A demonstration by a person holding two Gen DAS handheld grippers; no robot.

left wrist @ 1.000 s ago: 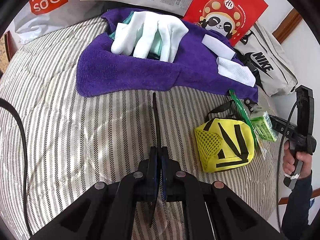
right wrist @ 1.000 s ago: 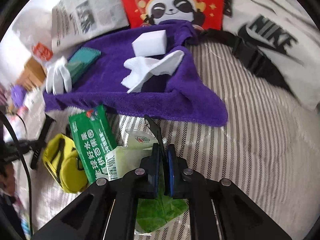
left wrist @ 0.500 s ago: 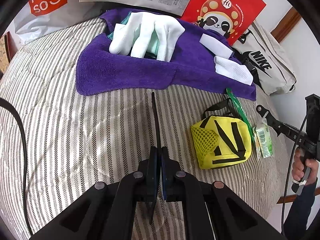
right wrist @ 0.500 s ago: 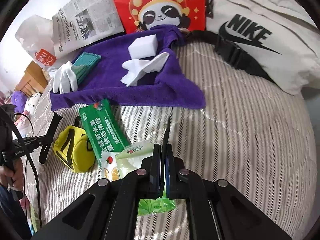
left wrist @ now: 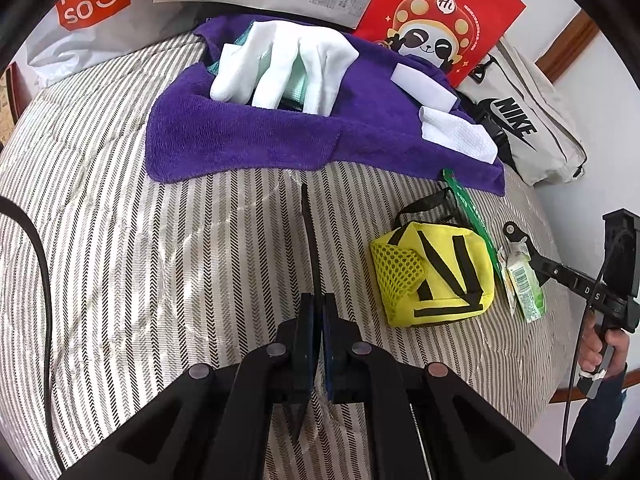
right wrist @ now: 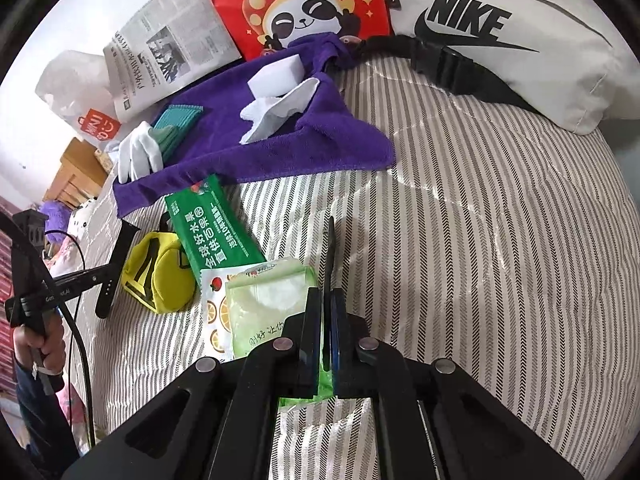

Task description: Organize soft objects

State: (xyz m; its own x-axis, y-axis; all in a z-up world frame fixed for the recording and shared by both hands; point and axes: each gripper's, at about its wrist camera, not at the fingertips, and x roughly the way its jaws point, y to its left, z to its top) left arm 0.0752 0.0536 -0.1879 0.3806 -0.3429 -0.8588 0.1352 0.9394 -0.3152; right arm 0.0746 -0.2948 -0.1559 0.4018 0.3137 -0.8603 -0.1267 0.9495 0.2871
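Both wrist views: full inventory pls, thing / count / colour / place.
Bedspread: 1, grey-white striped, under everything.
Towel: 1, purple, spread at the far side.
Glove: 1, white, on the towel.
Folded cloth: 1, teal, under the glove.
Sponge block: 1, white, on the towel.
Tissue: 1, white, towel's edge.
Pouch: 1, yellow-black, near the towel.
Packets: 3, green and white, beside the pouch.
Panda bag: 1, red, far edge.
Newspaper: 1, far edge.
Nike bag: 1, off-white, far right.
Left gripper: black, shut, empty.
Right gripper: black, shut, empty.
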